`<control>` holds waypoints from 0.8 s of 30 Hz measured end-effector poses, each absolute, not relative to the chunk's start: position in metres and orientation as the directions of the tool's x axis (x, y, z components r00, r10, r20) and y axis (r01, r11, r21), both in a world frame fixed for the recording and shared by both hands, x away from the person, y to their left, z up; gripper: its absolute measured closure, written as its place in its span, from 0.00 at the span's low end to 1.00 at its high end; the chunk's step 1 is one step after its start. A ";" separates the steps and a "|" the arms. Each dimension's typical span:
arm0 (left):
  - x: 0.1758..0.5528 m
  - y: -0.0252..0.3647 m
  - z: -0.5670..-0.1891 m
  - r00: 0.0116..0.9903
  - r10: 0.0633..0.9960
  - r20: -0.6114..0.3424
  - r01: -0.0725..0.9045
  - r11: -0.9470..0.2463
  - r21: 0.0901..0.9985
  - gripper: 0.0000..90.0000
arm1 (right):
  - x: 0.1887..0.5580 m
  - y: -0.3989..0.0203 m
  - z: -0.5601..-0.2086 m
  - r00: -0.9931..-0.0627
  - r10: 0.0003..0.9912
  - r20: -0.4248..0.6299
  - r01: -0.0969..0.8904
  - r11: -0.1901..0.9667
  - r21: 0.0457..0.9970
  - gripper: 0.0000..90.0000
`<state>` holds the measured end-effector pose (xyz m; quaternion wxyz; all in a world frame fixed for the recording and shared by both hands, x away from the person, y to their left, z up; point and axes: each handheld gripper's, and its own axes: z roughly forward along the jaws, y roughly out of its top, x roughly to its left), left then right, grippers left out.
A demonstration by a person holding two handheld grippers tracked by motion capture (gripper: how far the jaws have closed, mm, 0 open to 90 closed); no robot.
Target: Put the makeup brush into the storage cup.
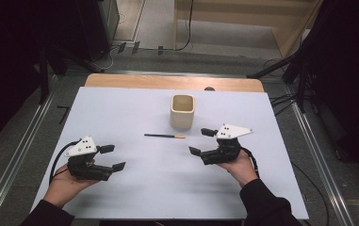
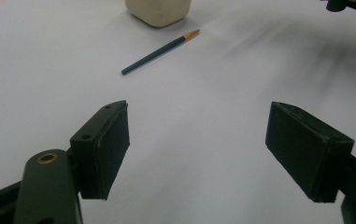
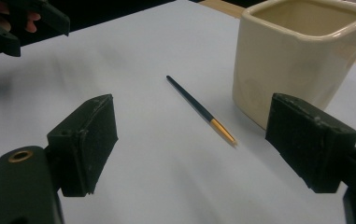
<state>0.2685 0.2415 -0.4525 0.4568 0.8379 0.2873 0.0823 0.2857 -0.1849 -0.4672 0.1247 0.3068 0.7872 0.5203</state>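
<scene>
Clearly my right gripper (image 1: 199,141) sits nearer the brush (image 1: 165,136) — it lies left-to-right on the white surface (image 1: 120,188), just near of the cream cup (image 1: 182,111), orange tip rightward. Both grippers' fingers gape empty, the left gripper (image 1: 112,157) well apart.

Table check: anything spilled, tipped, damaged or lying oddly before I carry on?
Nothing stands out. The cream cup stands upright on the white table cover, and looks empty in the high view. The thin dark brush lies flat just in front of it, apart from it. Left gripper and right gripper are open, holding nothing.
</scene>
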 end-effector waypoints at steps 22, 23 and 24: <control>0.270 0.244 -0.452 0.818 0.561 -0.129 0.411 -0.412 0.813 0.25 | 0.304 -0.163 -0.466 -0.793 0.597 0.120 0.332 0.259 0.907 0.20; 0.269 0.244 -0.452 0.818 0.560 -0.129 0.410 -0.413 0.813 0.25 | 0.306 -0.160 -0.466 -0.792 0.598 0.121 0.333 0.258 0.907 0.20; 0.269 0.244 -0.452 0.819 0.560 -0.128 0.410 -0.413 0.813 0.25 | 0.306 -0.160 -0.466 -0.792 0.598 0.121 0.333 0.258 0.907 0.20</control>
